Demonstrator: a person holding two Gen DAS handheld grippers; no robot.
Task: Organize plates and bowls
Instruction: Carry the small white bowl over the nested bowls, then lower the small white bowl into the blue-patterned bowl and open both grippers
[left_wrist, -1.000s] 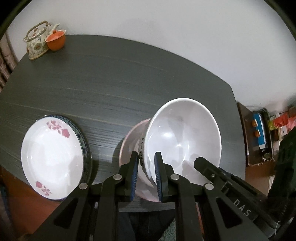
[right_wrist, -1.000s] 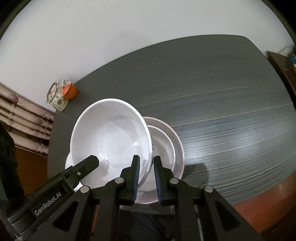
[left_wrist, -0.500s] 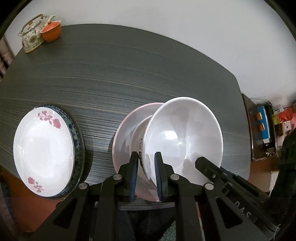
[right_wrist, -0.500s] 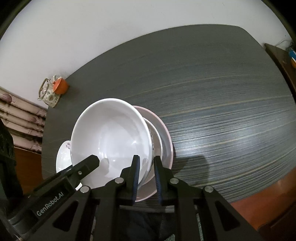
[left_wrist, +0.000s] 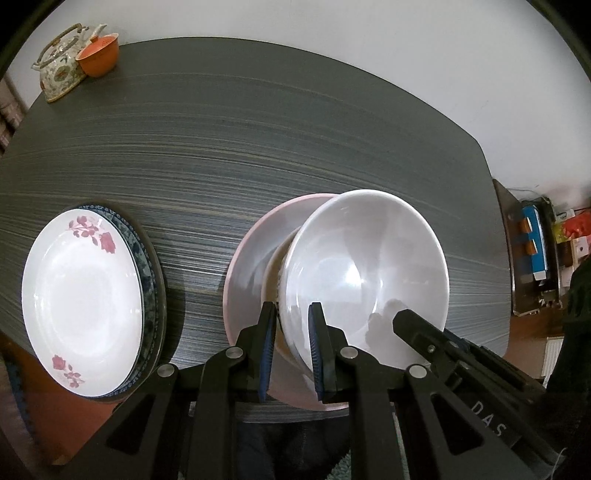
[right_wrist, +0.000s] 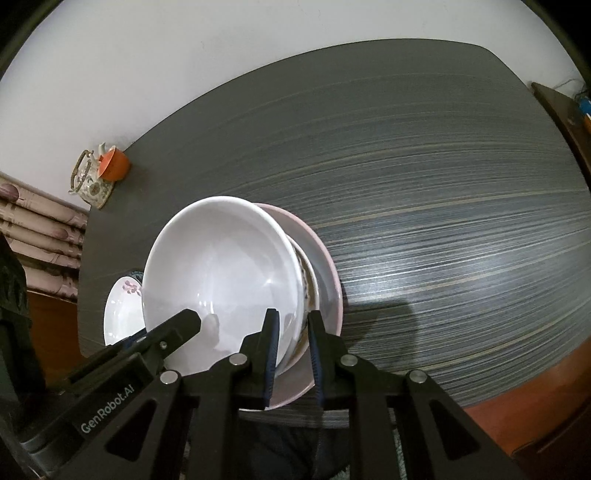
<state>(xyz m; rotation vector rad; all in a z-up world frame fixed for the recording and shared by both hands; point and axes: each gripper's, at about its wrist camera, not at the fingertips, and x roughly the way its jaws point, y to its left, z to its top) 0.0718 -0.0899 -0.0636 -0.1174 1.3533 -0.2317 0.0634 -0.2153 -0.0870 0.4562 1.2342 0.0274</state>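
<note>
Left wrist view: the left gripper (left_wrist: 292, 345) is clamped on the left rim of the white bowl (left_wrist: 364, 273), which is held over a smaller bowl (left_wrist: 275, 275) inside the pink plate (left_wrist: 251, 254) at the near table (left_wrist: 258, 129) edge. A floral plate (left_wrist: 81, 299) is stacked on a blue-rimmed plate (left_wrist: 147, 273) to the left. A teapot (left_wrist: 61, 68) and orange cup (left_wrist: 100, 57) are seen far left.

Right wrist view: the right gripper (right_wrist: 293, 350) is clamped on the white bowl's (right_wrist: 221, 273) right rim, above the pink plate (right_wrist: 325, 273).
</note>
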